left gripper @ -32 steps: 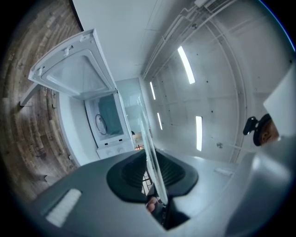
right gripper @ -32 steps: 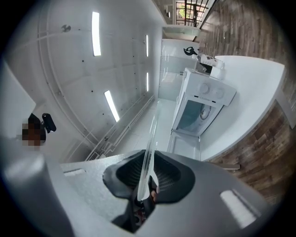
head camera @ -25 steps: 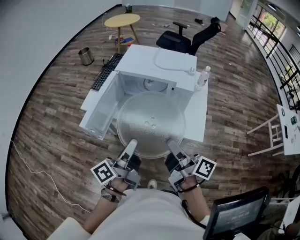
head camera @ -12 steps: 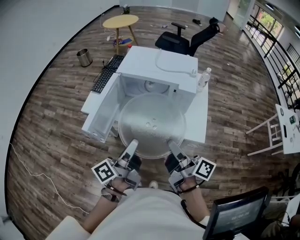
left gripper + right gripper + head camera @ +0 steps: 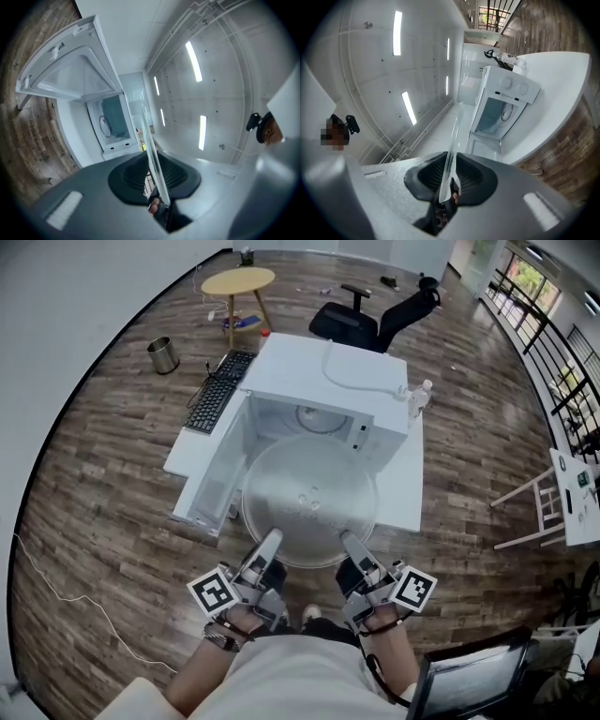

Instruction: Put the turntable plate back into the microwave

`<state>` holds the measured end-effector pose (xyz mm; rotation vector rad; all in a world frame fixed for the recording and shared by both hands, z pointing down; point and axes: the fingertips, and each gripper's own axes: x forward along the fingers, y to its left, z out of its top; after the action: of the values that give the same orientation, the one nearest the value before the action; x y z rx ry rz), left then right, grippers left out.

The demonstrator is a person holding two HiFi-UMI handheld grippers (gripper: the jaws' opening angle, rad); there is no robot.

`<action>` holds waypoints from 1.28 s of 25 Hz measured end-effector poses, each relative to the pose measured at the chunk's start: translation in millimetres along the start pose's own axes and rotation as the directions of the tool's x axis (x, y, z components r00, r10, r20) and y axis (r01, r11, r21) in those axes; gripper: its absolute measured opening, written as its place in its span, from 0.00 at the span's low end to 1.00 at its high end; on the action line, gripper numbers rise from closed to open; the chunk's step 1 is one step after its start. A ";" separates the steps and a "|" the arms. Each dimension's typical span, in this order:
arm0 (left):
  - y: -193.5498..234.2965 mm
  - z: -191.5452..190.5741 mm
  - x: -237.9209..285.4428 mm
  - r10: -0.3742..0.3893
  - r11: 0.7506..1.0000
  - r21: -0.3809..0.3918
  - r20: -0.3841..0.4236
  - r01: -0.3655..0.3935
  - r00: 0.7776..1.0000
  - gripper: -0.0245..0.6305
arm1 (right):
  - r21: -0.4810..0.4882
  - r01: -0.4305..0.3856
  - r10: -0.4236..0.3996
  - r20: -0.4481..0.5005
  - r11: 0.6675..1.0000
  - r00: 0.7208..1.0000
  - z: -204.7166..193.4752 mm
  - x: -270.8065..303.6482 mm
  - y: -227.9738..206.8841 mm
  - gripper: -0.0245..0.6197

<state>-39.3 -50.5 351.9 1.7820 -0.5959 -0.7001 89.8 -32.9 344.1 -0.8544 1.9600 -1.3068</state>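
Observation:
A round clear glass turntable plate (image 5: 309,498) hangs level in front of the open white microwave (image 5: 323,395), its far edge at the mouth of the cavity. My left gripper (image 5: 269,542) is shut on the plate's near left rim and my right gripper (image 5: 350,542) is shut on its near right rim. In the left gripper view the plate (image 5: 152,157) shows edge-on between the jaws, with the microwave (image 5: 110,124) ahead and its door (image 5: 70,75) swung open. The right gripper view shows the plate's edge (image 5: 451,150) in the jaws and the microwave (image 5: 499,110) ahead.
The microwave stands on a white table (image 5: 401,493) with its door (image 5: 220,474) open to the left. A keyboard (image 5: 217,390) lies at the table's far left and a water bottle (image 5: 417,399) stands at its right. An office chair (image 5: 366,320), a stool and a bin are beyond.
Both grippers have carried the plate forward and slightly down, nearer the microwave's opening. The grips on the rim are unchanged.

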 end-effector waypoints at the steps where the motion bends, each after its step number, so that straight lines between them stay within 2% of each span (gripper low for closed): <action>1: 3.9 0.8 -1.1 0.002 1.000 0.000 -0.006 -0.002 1.000 0.14 | -0.005 0.004 -0.004 0.002 1.000 1.000 -1.6 1.0 -2.8 0.12; 7: 27.1 6.5 -5.9 0.007 0.999 -0.042 -0.043 -0.009 0.999 0.14 | -0.023 0.048 -0.048 0.014 0.999 0.999 -13.0 8.6 -18.7 0.13; 19: 57.8 12.5 7.5 0.007 0.999 -0.031 -0.063 -0.009 0.998 0.14 | -0.010 0.056 -0.056 0.044 0.998 0.997 -7.1 19.2 -48.4 0.13; 32: 116.1 22.8 34.0 0.049 0.999 0.007 -0.031 -0.049 0.998 0.15 | -0.020 0.045 -0.046 -0.041 0.999 0.998 14.4 49.2 -106.9 0.13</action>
<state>-38.4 -123.3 451.1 1.7747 -0.6194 -0.6370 90.1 -111.5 432.8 -0.8921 1.9987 -1.3441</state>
